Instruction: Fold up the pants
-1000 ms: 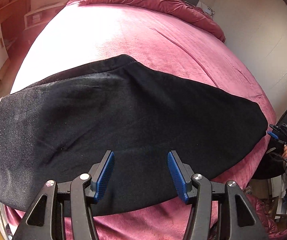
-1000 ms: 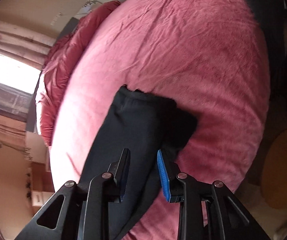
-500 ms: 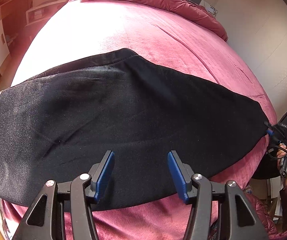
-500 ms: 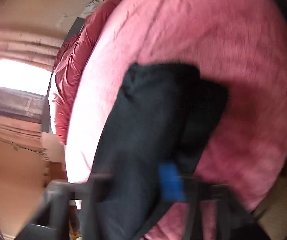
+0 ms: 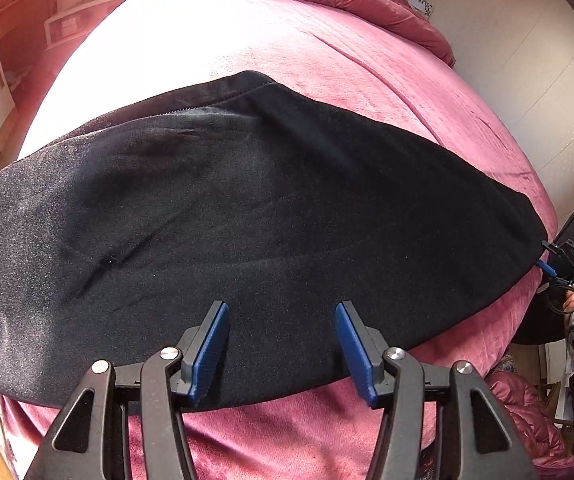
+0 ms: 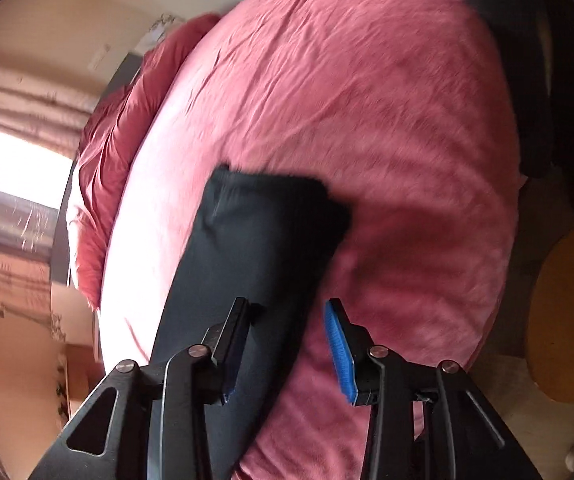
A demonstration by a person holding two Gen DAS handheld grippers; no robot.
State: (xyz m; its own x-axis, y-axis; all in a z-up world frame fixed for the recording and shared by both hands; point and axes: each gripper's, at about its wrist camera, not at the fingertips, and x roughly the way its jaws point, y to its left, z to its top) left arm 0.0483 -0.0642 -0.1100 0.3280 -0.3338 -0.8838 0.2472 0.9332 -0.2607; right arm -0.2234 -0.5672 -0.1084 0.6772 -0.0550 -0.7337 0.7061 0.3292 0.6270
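The black pants are seen laid flat across the pink bed, already doubled leg on leg, with the long axis running side to side in the left wrist view: the wide stitched end points left, the narrow end tapers off to the right. The left gripper is held over the near edge around mid-length, jaws apart, nothing caught between them. Over at the far right tip, the right gripper is seen at the narrow end, jaws parted either side of the cloth, not yet closed on it; that view is blurred. The next fold looks to be end to end. It would be done best if both layers were pinched together at the tip, lifted low, carried straight along the long axis and the edges matched.
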